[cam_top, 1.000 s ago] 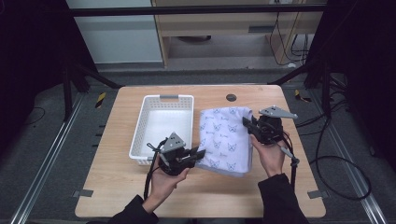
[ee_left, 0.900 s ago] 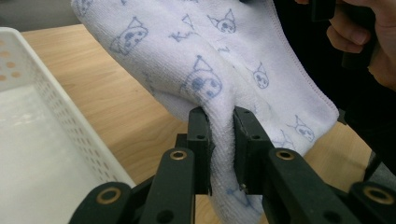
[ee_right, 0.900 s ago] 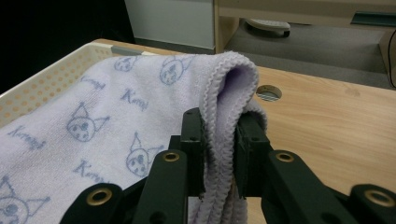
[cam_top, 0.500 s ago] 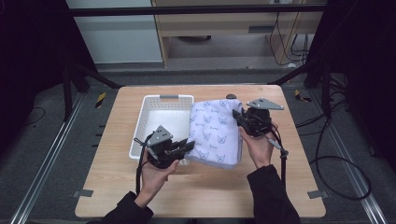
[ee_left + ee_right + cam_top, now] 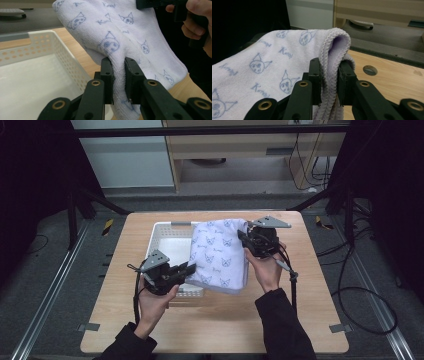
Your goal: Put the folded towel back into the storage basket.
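In the high view, a folded white towel (image 5: 220, 254) printed with small blue cat faces was held up between both tools, above the right side of a white perforated basket (image 5: 167, 245) on the wooden counter (image 5: 310, 320). The left tool (image 5: 189, 268) was clamped on the towel's near left corner, just over the basket's near rim. The right tool (image 5: 243, 237) was clamped on the towel's far right corner, and a cable (image 5: 286, 266) was seen trailing from it.

In the left gripper view, the left tool (image 5: 118, 72) was seen clenched on a bunched fold of the towel (image 5: 130, 32), cloth pressed between the two black jaws. The basket (image 5: 45, 50) was seen below and to the left, and the other hand (image 5: 197, 25) at the upper right.

In the right gripper view, the right tool (image 5: 329, 75) was seen gripping the towel's (image 5: 262, 65) stitched, doubled edge, the cloth draped away to the left. A round hole (image 5: 370, 70) in the counter (image 5: 392, 82) was seen just beyond.
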